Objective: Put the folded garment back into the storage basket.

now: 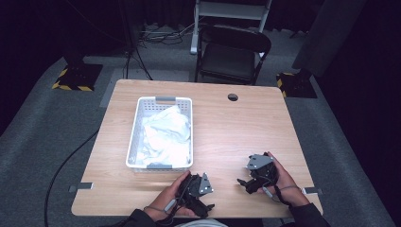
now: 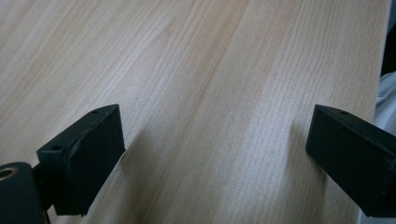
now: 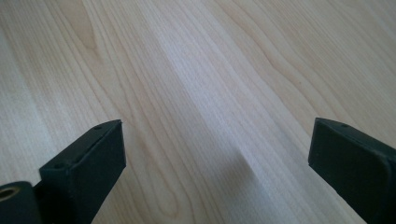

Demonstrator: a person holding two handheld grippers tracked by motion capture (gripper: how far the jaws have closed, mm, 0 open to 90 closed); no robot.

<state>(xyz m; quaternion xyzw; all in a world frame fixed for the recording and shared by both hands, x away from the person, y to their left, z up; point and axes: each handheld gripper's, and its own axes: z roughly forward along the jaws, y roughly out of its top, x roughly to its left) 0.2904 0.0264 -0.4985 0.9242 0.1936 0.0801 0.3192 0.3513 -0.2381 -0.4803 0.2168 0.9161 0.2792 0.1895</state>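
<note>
A: High view. Your left gripper (image 1: 204, 196) sits low over the near edge of the light wooden table (image 1: 236, 132), just in front of the white slatted plastic basket (image 1: 163, 101). How are the jaws?

B: Too small to judge from up there. The crumpled white cloth (image 1: 166, 135) lies inside the basket, filling most of it. Your right gripper (image 1: 248, 182) is near the table's front right, well apart from the basket.

A: Left gripper view.

B: Your left gripper (image 2: 215, 144) has its two black jaws spread wide, bare wood grain between them, nothing held. The table's edge runs down the right side, with a sliver of something white beyond it; I cannot tell what.

A: Right gripper view.

B: Same entry: your right gripper (image 3: 217, 149) stands with jaws wide apart over bare wood, holding nothing.
</note>
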